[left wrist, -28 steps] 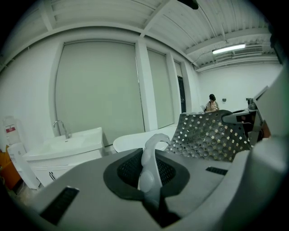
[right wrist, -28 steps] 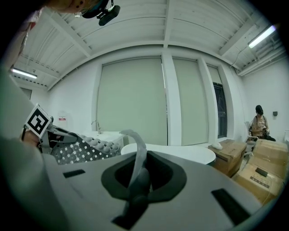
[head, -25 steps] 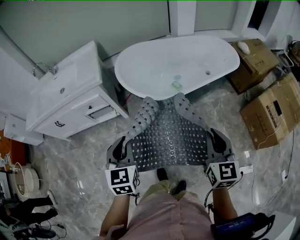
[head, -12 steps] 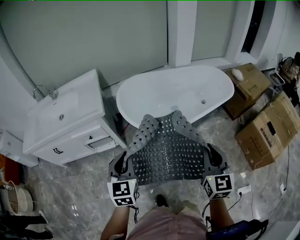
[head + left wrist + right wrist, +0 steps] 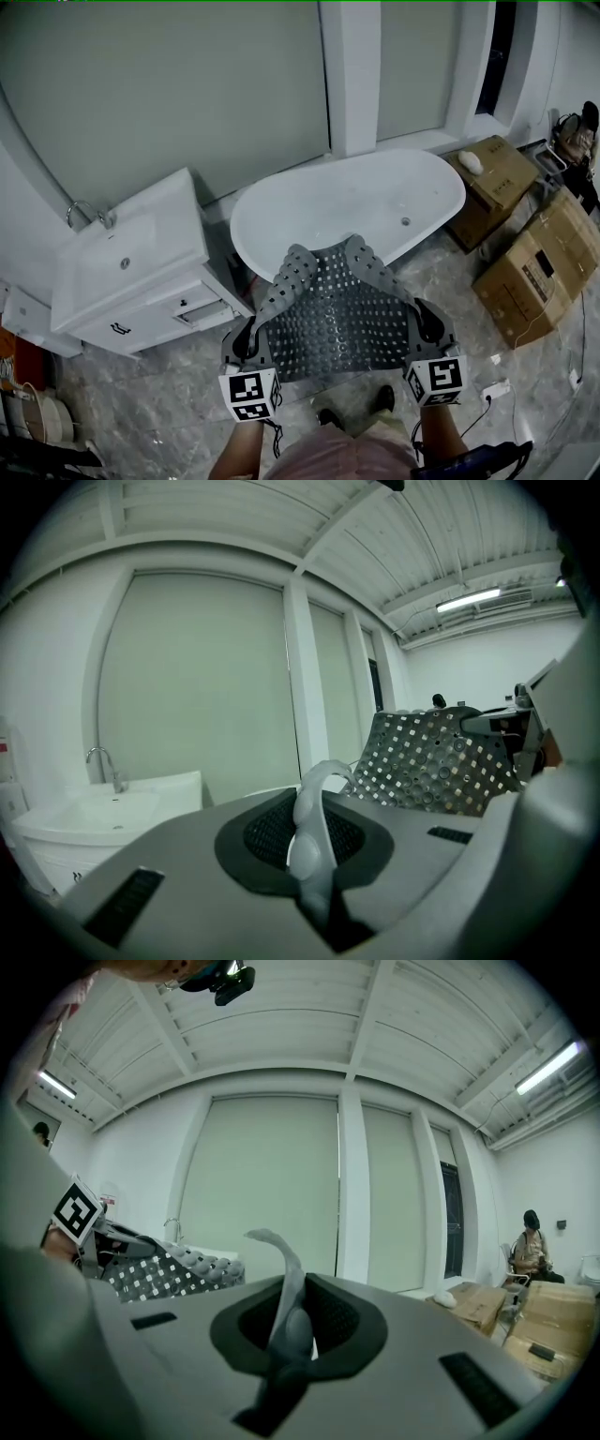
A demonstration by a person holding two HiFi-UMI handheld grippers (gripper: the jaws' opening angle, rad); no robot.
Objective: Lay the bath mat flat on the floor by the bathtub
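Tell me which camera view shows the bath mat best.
Head view: the whole perforated bath mat shows, stretched between the left hand-held gripper and right hand-held gripper. The left gripper view shows only a pinched edge and one perforated stretch; the right gripper view, a pinched edge and a smaller piece.

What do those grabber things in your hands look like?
Both are chunky grey plastic. The left gripper and right gripper each carry a white cube printed with black square markers. Up close, the jaws have dark meshy pads set in grey shells. The person wears a pinkish top.
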